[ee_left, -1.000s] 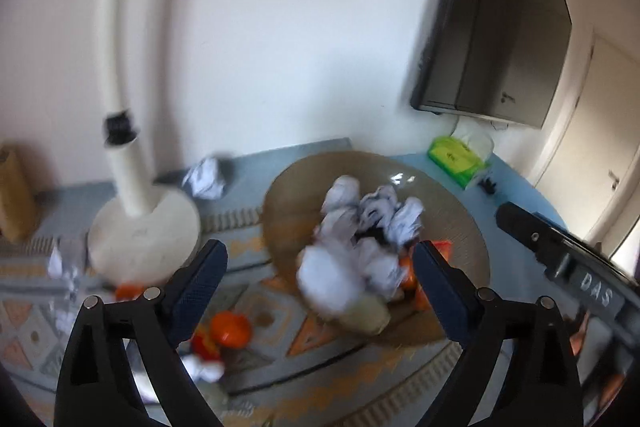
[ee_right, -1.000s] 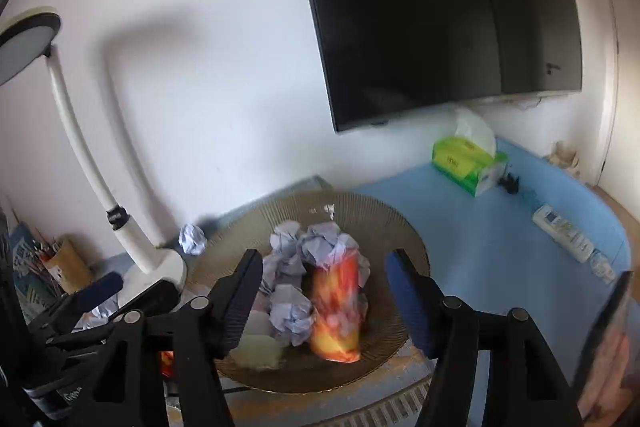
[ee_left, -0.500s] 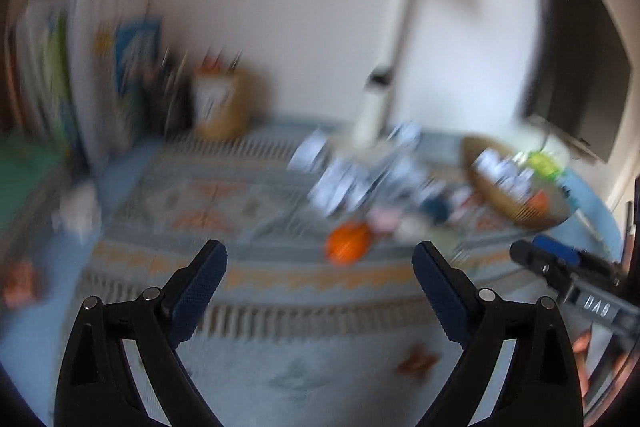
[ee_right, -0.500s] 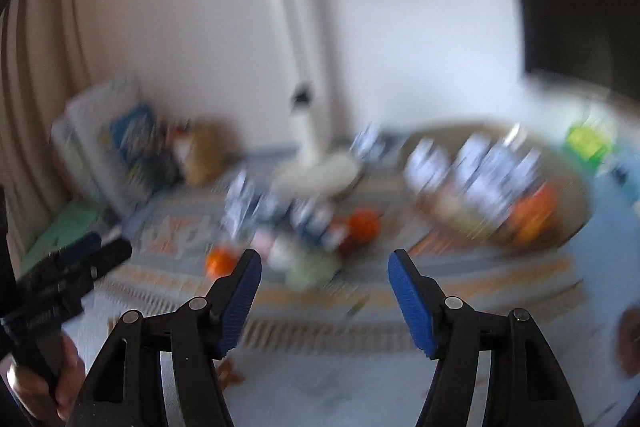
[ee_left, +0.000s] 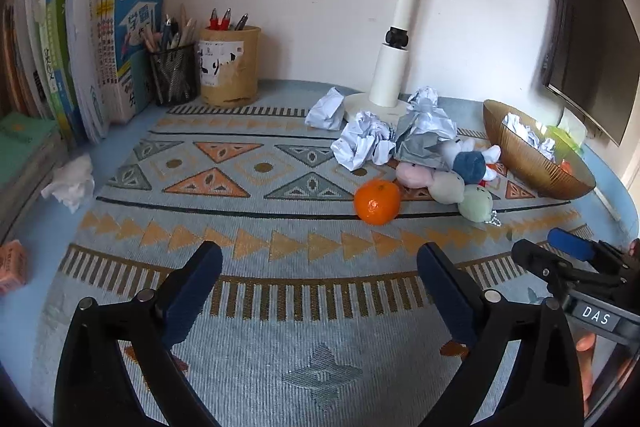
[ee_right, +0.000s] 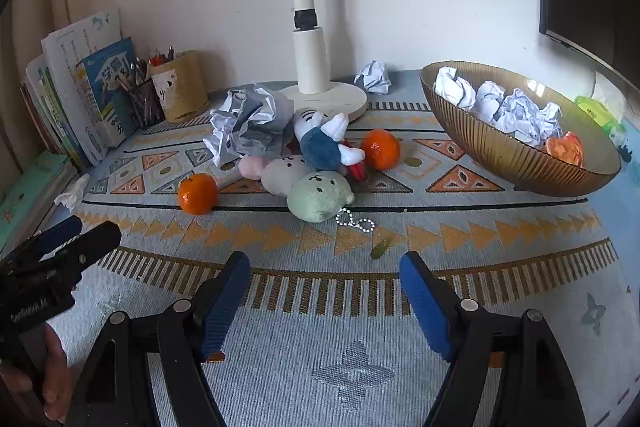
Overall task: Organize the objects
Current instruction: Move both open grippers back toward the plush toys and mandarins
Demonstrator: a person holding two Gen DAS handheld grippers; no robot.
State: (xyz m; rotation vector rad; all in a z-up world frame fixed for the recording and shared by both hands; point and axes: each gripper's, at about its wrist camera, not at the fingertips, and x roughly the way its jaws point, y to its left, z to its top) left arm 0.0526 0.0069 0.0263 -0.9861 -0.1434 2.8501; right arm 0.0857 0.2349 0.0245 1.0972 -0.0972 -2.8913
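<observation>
My left gripper [ee_left: 319, 269] is open and empty above the patterned mat [ee_left: 280, 307]. My right gripper [ee_right: 324, 277] is open and empty too. An orange [ee_left: 377, 201] lies ahead of the left gripper, also in the right wrist view [ee_right: 197, 193]. A second orange [ee_right: 380, 149] lies behind a pile of small plush toys [ee_right: 320, 167]. Crumpled paper balls [ee_left: 362, 143] lie by the lamp base [ee_right: 325, 98]. A brown ribbed bowl [ee_right: 500, 147] at the right holds several paper balls [ee_right: 496, 107] and an orange wrapper [ee_right: 565, 148].
Books [ee_left: 80, 39] and two pen holders [ee_left: 204, 67] stand at the back left. A white tissue [ee_left: 72, 181] lies at the left mat edge. A pink eraser [ee_left: 11, 267] lies far left. A green tissue box [ee_right: 596, 111] sits behind the bowl, under a wall screen [ee_left: 592, 27].
Both grippers have swung away from above the bowl and pulled back over the near part of the mat. The bowl now sits off to the right. Both stayed open.
</observation>
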